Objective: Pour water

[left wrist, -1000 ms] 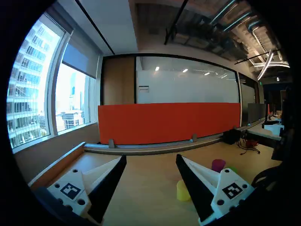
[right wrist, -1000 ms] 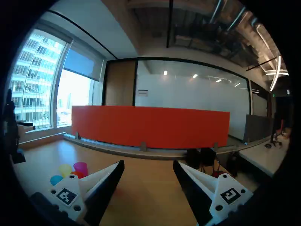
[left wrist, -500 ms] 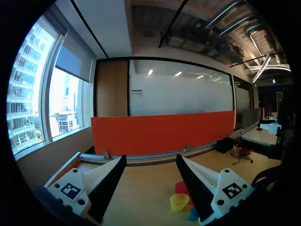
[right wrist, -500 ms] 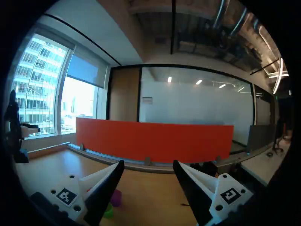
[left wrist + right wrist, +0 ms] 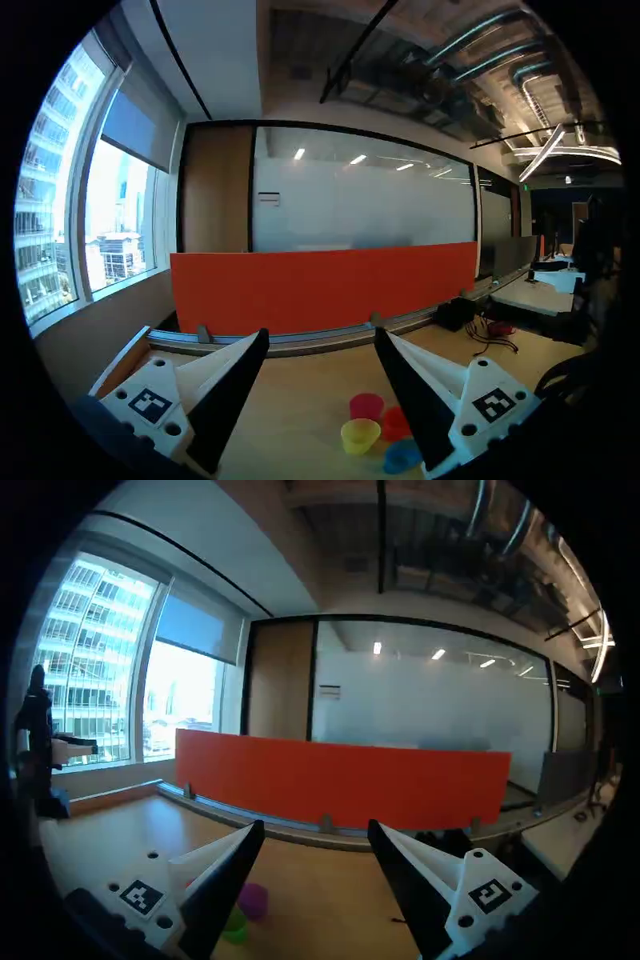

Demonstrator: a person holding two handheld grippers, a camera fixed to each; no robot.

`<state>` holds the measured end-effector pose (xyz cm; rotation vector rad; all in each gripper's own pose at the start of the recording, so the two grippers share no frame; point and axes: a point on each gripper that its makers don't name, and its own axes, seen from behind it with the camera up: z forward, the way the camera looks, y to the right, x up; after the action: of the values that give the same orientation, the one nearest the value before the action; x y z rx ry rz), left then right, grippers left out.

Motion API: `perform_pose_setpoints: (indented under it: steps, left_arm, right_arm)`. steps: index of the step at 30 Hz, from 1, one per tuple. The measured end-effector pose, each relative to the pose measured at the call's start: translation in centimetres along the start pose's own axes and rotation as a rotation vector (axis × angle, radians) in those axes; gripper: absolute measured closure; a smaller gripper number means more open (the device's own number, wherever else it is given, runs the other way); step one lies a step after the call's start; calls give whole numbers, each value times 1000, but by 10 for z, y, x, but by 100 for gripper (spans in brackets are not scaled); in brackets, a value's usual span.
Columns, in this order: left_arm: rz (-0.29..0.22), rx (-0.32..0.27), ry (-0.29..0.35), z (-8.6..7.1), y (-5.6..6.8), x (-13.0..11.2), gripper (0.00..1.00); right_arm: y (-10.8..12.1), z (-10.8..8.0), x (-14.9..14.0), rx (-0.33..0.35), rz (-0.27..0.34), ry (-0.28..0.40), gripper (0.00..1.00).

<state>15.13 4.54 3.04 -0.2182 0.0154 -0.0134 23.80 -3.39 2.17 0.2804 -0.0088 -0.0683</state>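
- Left gripper (image 5: 318, 332): fingers spread wide, nothing between them.
- Left gripper view, 5 o'clock: four cups stand clustered on the wooden table (image 5: 296, 400): pink cup (image 5: 366, 406), yellow cup (image 5: 360, 436), red cup (image 5: 395, 422) and blue cup (image 5: 402, 456). The red and blue ones are partly hidden behind the finger on that side.
- Right gripper (image 5: 314, 824): fingers wide apart, empty.
- Right gripper view, 7 o'clock: purple cup (image 5: 254, 900) and green cup (image 5: 234, 928) stand just beside each other, tucked against the nearer finger.
- Orange partition (image 5: 320, 288) stands along the table's far edge at 12 o'clock, with a window (image 5: 120, 232) at 9 o'clock.

Bright daylight glare from the windows (image 5: 112, 228), sharp focus, fisheye-curved edges.
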Motion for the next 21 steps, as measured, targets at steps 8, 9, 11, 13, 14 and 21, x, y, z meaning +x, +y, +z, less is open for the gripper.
perform_pose_setpoints:
  steps: [8,9,11,13,14,21]
  left_arm:
    - [7,-118,2,-3,26,-2,2]
    - [7,-131,-1,-4,29,-3,2]
    - [7,-156,-7,-5,35,-3,2]
    - [2,-175,-7,-5,39,-3,2]
    - [-1,-186,-6,-5,41,-2,3]
    - [0,-255,-10,-8,56,-2,2]
  right_arm:
    - [-25,-5,14,142,4,26,0]
    - [-28,-6,16,158,3,27,0]
    - [-34,-8,18,187,-1,26,0]
    - [-39,-9,21,214,-1,24,0]
    - [-41,-10,22,229,0,23,0]
    - [-52,-8,18,295,-2,10,0]
